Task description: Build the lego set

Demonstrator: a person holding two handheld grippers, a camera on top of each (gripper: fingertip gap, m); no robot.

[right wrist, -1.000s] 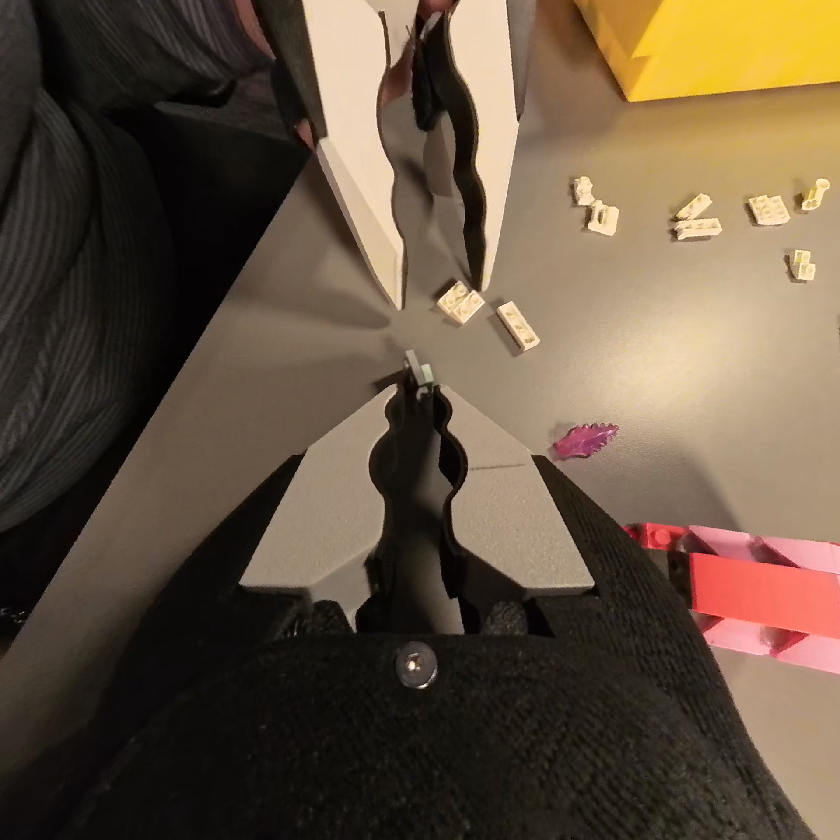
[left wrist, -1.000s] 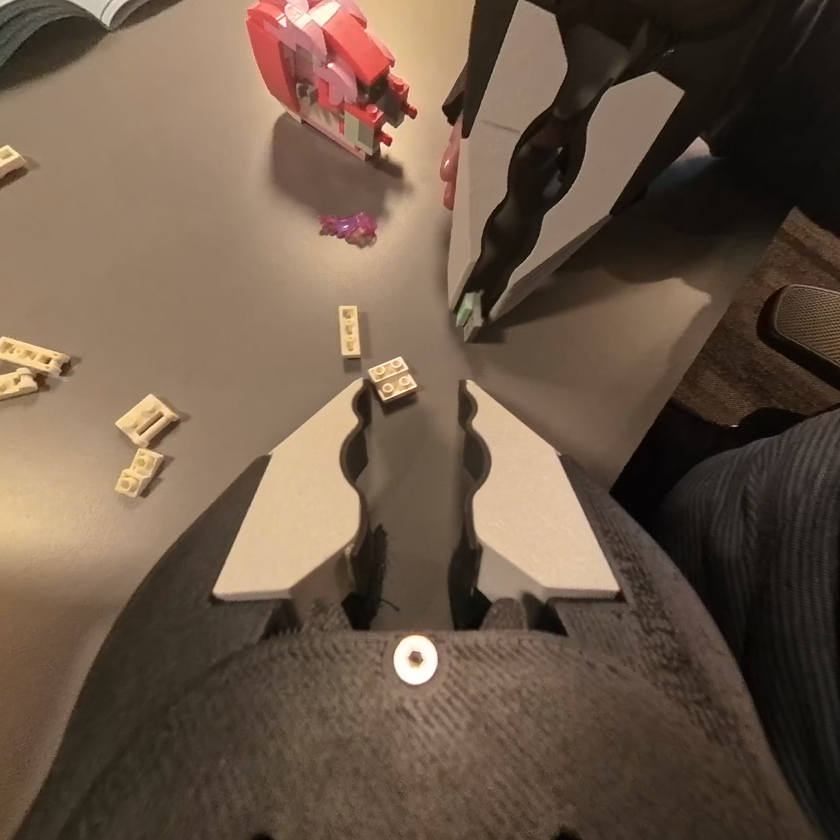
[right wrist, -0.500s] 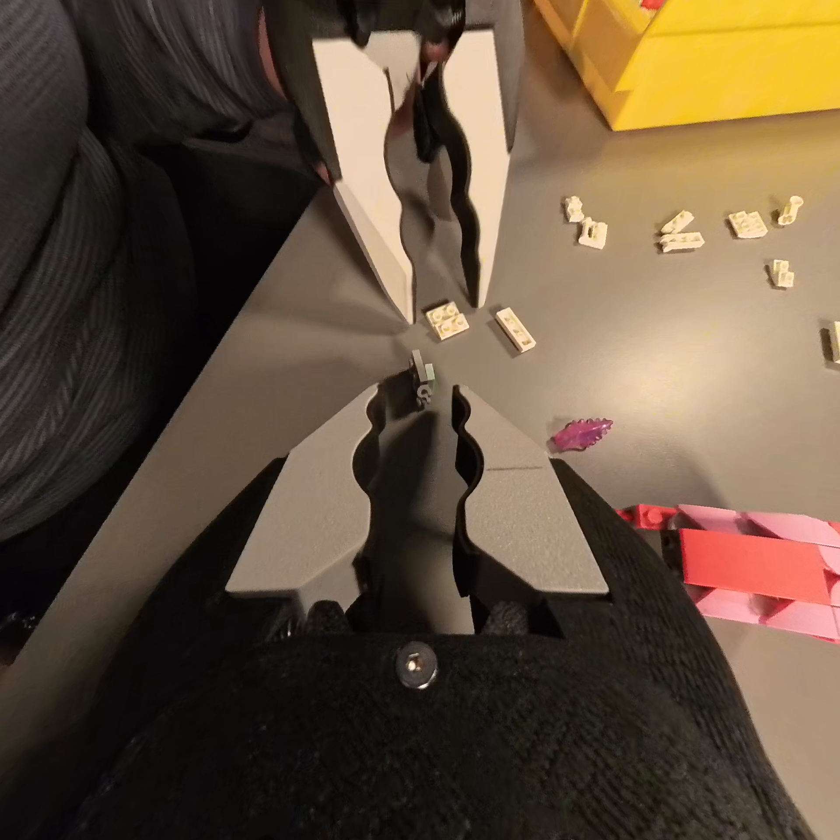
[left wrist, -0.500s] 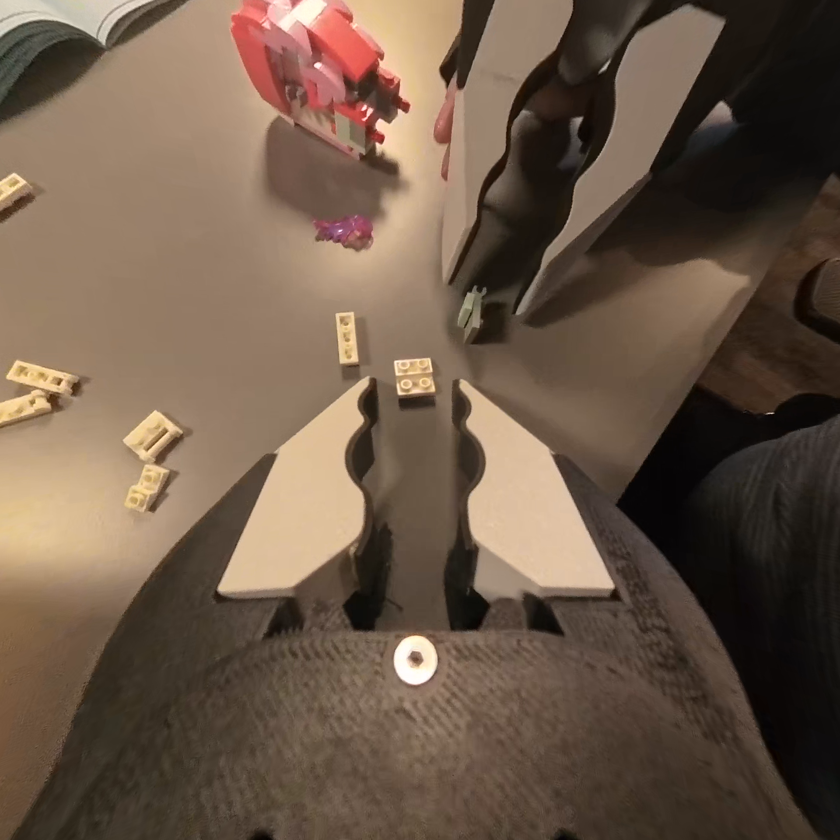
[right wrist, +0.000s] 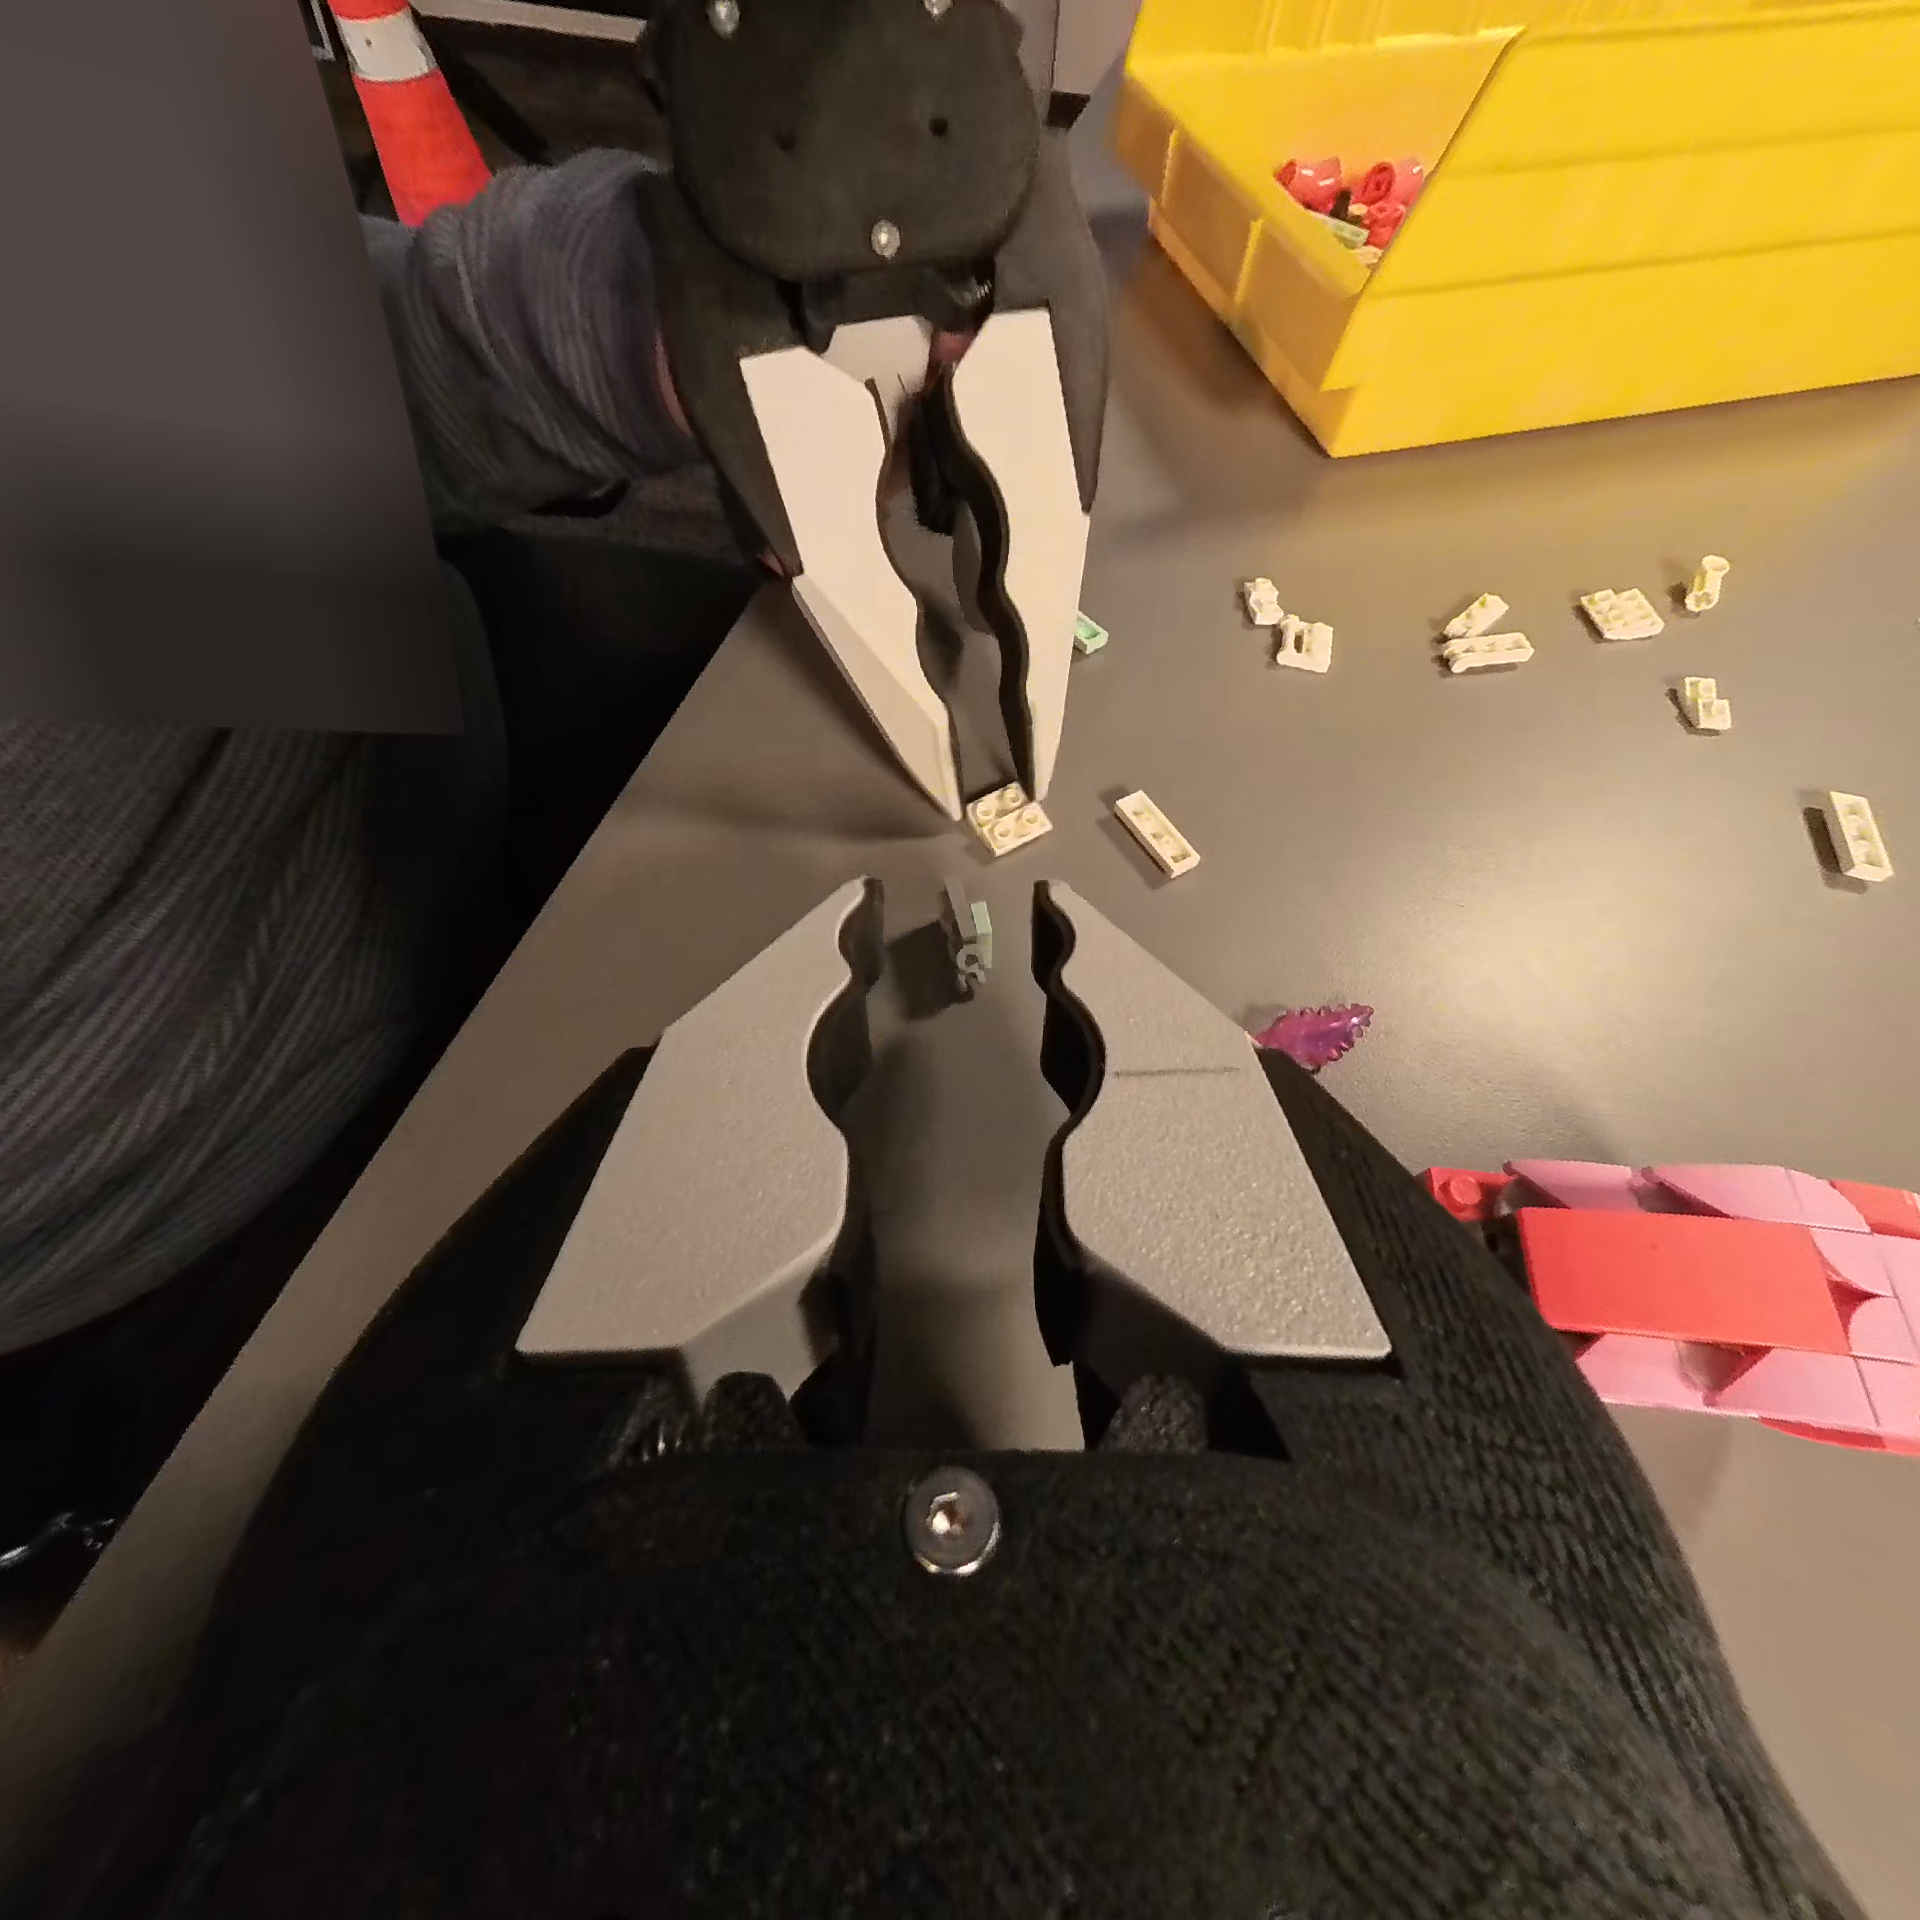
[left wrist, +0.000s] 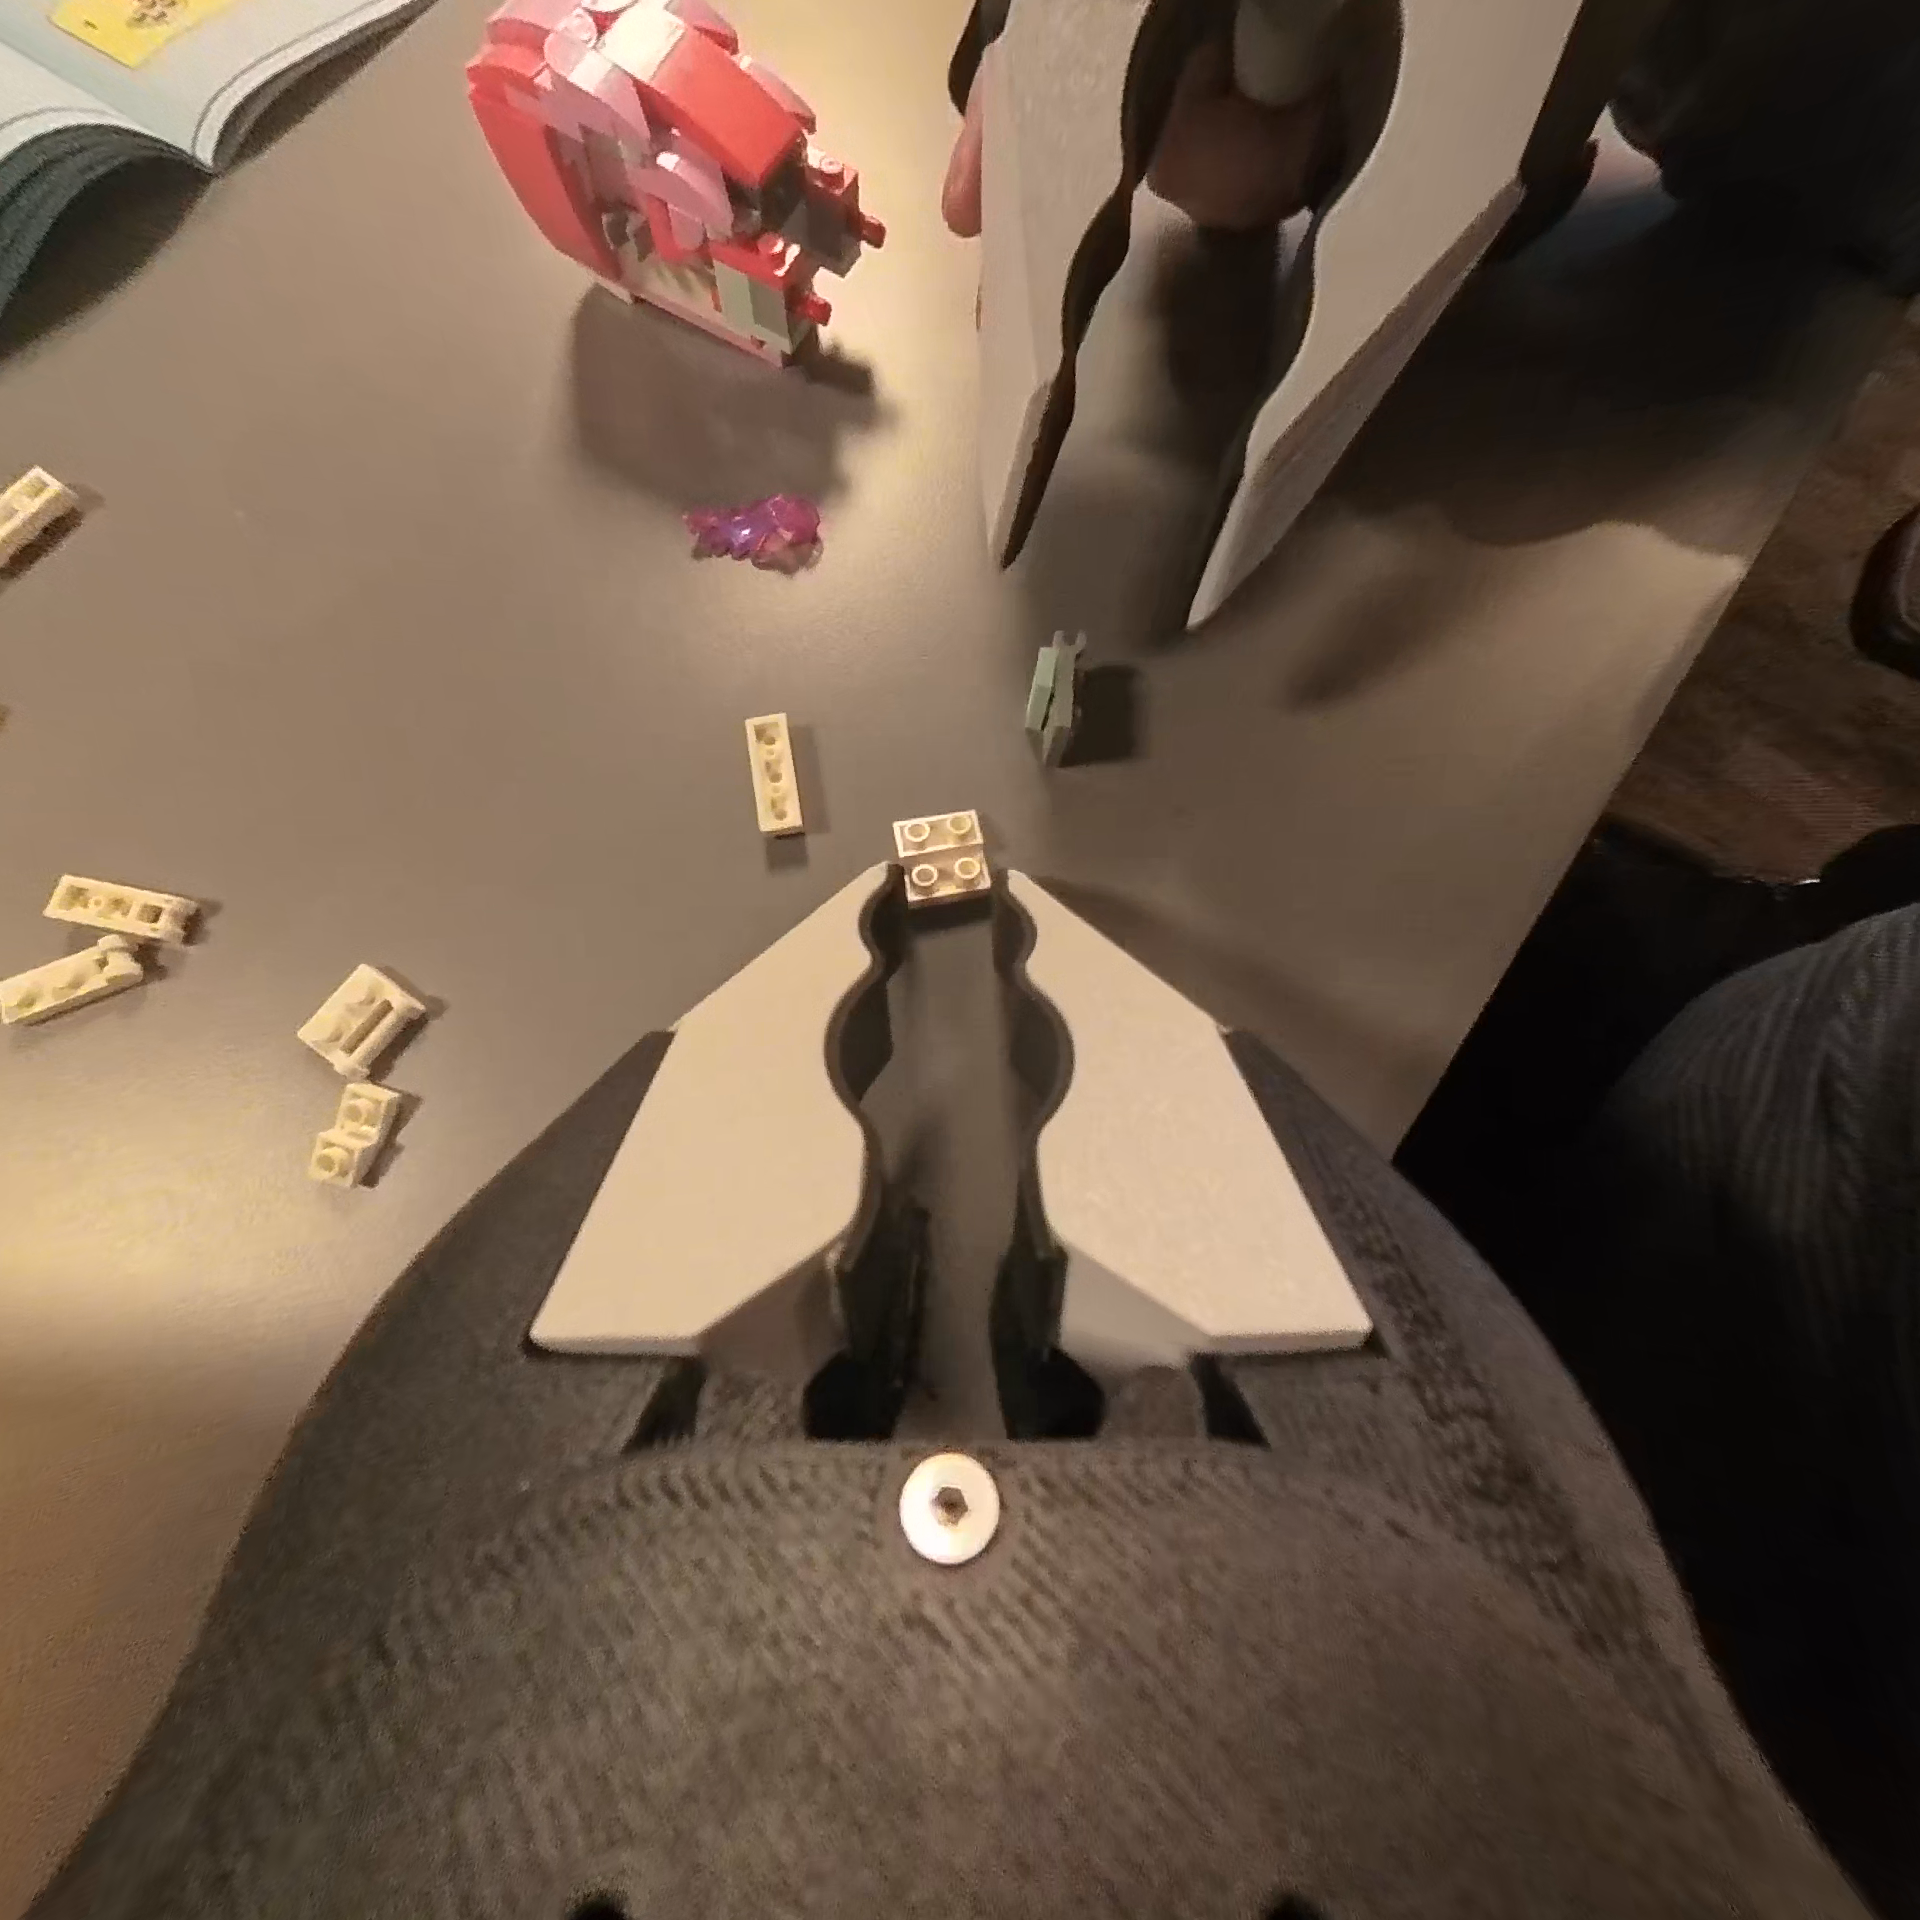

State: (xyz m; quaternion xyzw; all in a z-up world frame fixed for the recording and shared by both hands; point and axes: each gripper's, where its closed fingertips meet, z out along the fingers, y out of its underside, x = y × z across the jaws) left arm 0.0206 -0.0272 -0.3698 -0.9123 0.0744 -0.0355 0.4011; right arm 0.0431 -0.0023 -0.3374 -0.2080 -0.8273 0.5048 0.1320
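1. The left gripper (left wrist: 943, 883) is lowered to the grey table (left wrist: 416, 644), and its two fingertips are clenched on a cream two-by-two brick (left wrist: 940, 860). The pads sit against the brick's left and right sides, while its far row of studs pokes out past the tips.
2. The right wrist view shows the same grasp from the opposite side: the left gripper (right wrist: 1003, 805) points down at the table with the cream brick (right wrist: 1008, 821) wedged at its tips.
3. The right gripper (right wrist: 956, 904) is released, its jaws standing wide apart. A small sage-green and grey piece (right wrist: 966, 935) stands on the table between the fingertips, with clear space on both sides, so neither pad touches it.
4. In the left wrist view that green piece (left wrist: 1055, 707) stands alone on the table, just near of the right gripper (left wrist: 1101, 592), which hangs above it.
5. A cream one-by-three plate (left wrist: 777, 774) lies just left of the grasped brick. More cream pieces (left wrist: 358, 1018) lie scattered farther left.
6. A translucent purple leaf piece (left wrist: 753, 530) lies beyond the plate, and a red and pink brick model (left wrist: 665, 177) stands farther off.
7. An open booklet (left wrist: 125, 94) lies at the far left corner; its print is too small and blurred to read.
8. A yellow bin (right wrist: 1538, 208) holding red pieces stands at the far right in the right wrist view, with an orange cone (right wrist: 405, 114) beyond the table. No brand or label is legible anywhere.
9. A striped dark sleeve (right wrist: 520, 332) shows behind the left gripper.
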